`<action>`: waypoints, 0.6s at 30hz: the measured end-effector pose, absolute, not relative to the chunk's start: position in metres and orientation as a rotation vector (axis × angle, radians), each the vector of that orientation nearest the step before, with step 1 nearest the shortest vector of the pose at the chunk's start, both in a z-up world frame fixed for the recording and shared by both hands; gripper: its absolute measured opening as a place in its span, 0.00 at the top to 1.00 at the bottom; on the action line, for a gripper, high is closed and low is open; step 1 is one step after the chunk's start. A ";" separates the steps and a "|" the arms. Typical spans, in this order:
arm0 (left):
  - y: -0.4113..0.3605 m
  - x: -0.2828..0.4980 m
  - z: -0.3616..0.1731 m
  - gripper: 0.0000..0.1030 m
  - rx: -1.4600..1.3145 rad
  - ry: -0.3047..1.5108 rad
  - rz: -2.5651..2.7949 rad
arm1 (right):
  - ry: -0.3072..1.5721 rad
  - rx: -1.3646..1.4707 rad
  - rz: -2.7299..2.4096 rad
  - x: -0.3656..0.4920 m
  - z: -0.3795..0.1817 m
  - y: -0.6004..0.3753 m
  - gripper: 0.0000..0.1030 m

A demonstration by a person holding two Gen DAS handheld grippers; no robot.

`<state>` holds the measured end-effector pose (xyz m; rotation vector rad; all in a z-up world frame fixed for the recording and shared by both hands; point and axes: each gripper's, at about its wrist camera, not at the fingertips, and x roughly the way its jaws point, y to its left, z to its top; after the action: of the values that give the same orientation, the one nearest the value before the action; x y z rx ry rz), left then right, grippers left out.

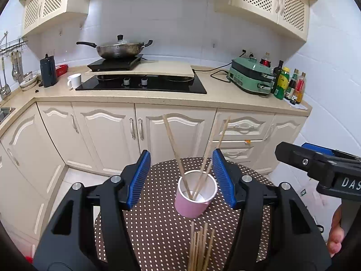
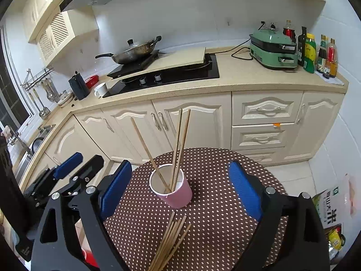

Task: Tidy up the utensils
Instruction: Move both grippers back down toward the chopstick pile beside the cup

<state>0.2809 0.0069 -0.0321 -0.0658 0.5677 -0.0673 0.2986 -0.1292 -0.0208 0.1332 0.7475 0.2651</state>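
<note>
A round table [image 1: 158, 214] with a brown polka-dot cloth stood in a kitchen, in front of cream cabinets [image 1: 108, 131]. Near its middle sat a pink paper cup [image 1: 195, 195], upright, holding three wooden chopsticks [image 1: 173, 144] that leaned outward against the rim, one to the left and two to the right. Near the camera, a loose bundle of chopsticks [image 1: 200, 248] lay flat on the cloth, fanned slightly and pointing toward the cup without touching it.

The left gripper [image 1: 181, 178] hung above the table with its blue-padded jaws spread wide and nothing between them; the cup stood ahead, framed in the gap. The right gripper [image 2: 180, 192] was likewise spread and empty, with the cup ahead of it and the bundle below. Each gripper showed at the edge of the other's view.

Handling, as judged: the sticks appeared light, stiff, thin and smooth, so a single one would probably roll or twist in the pads unless pinched near mid-length, across its width. The cup looked light and top-heavy with leaning sticks; a sideways knock would likely tip it. The task seemed partly done, most sticks not yet in the cup.
</note>
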 end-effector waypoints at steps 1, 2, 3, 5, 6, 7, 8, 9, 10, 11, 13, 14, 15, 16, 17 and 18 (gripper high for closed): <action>0.005 0.276 -0.027 0.45 -0.053 0.564 -0.058 | 0.748 0.126 0.267 0.295 -0.016 -0.131 0.16; 0.005 0.272 -0.023 0.44 -0.047 0.562 -0.051 | 0.751 0.123 0.271 0.290 -0.011 -0.132 0.15; 0.005 0.266 -0.018 0.44 -0.051 0.564 -0.045 | 0.754 0.122 0.274 0.286 -0.008 -0.133 0.14; 0.005 0.261 -0.010 0.44 -0.068 0.576 -0.056 | 0.766 0.117 0.278 0.280 -0.003 -0.135 0.13; 0.003 0.256 -0.006 0.44 -0.065 0.583 -0.056 | 0.773 0.116 0.275 0.278 -0.002 -0.136 0.13; 0.003 0.253 -0.003 0.44 -0.060 0.583 -0.048 | 0.787 0.118 0.270 0.274 -0.001 -0.138 0.12; 0.002 0.249 0.000 0.44 -0.059 0.585 -0.043 | 0.797 0.122 0.268 0.270 -0.001 -0.138 0.12; 0.002 0.246 0.003 0.44 -0.063 0.593 -0.039 | 0.806 0.129 0.270 0.266 0.000 -0.140 0.12; 0.002 0.244 0.005 0.44 -0.069 0.601 -0.039 | 0.812 0.131 0.270 0.262 0.000 -0.141 0.12; 0.002 0.241 0.007 0.43 -0.075 0.610 -0.040 | 0.818 0.130 0.268 0.258 0.001 -0.141 0.11; 0.002 0.234 0.010 0.38 -0.071 0.625 -0.035 | 0.839 0.130 0.257 0.251 0.000 -0.143 0.10; 0.001 0.229 0.011 0.37 -0.067 0.627 -0.035 | 0.850 0.135 0.257 0.247 0.000 -0.143 0.09; 0.002 0.224 0.011 0.37 -0.065 0.632 -0.034 | 0.855 0.138 0.258 0.244 0.000 -0.143 0.09; 0.002 0.222 0.010 0.37 -0.064 0.639 -0.034 | 0.860 0.139 0.253 0.240 -0.001 -0.143 0.09; 0.002 0.218 0.008 0.36 -0.062 0.651 -0.035 | 0.865 0.141 0.245 0.236 -0.002 -0.143 0.08; 0.003 0.214 0.006 0.36 -0.060 0.661 -0.034 | 0.872 0.144 0.241 0.233 -0.003 -0.143 0.08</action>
<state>0.2141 0.0028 0.0063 -0.0603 0.6614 -0.0336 0.2327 -0.1433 -0.0029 0.1441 0.8722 0.2407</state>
